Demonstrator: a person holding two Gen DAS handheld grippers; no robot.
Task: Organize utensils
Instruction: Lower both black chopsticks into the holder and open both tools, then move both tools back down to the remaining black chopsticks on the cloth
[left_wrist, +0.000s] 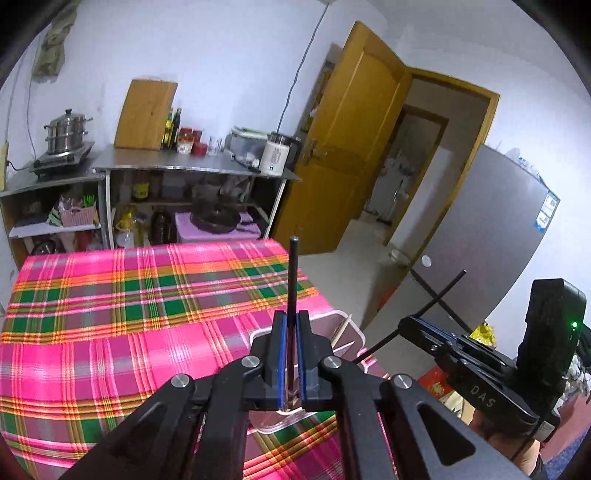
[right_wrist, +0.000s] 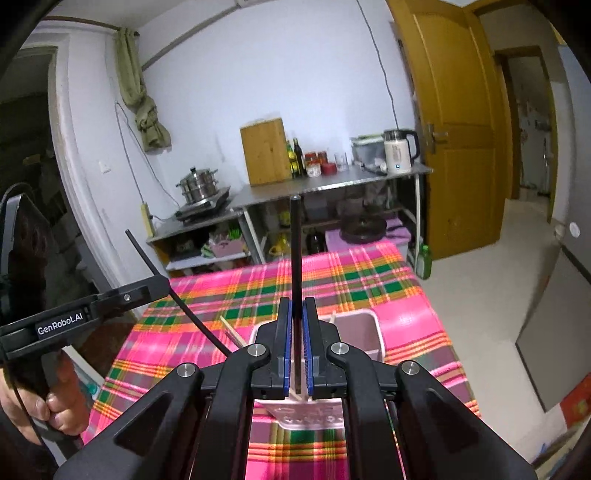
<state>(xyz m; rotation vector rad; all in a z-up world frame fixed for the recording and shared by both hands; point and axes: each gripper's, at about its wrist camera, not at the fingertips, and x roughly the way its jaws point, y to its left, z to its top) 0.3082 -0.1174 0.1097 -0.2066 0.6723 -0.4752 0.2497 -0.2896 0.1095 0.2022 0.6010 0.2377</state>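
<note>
Each black chopstick is clamped upright: one (left_wrist: 293, 280) by the left gripper (left_wrist: 291, 354), another (right_wrist: 295, 258) by the right gripper (right_wrist: 297, 350), above a pink utensil holder (right_wrist: 364, 332) on the plaid tablecloth (left_wrist: 110, 314).

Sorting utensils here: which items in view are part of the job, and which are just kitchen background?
In play: left gripper and right gripper, each holding a black chopstick; pink utensil holder with wooden chopsticks.

Background: steamer pot, kettle, cutting board, fridge.

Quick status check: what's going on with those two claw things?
Left gripper shut on black chopstick. Right gripper shut on another. Pink holder below, nothing blocking.
</note>
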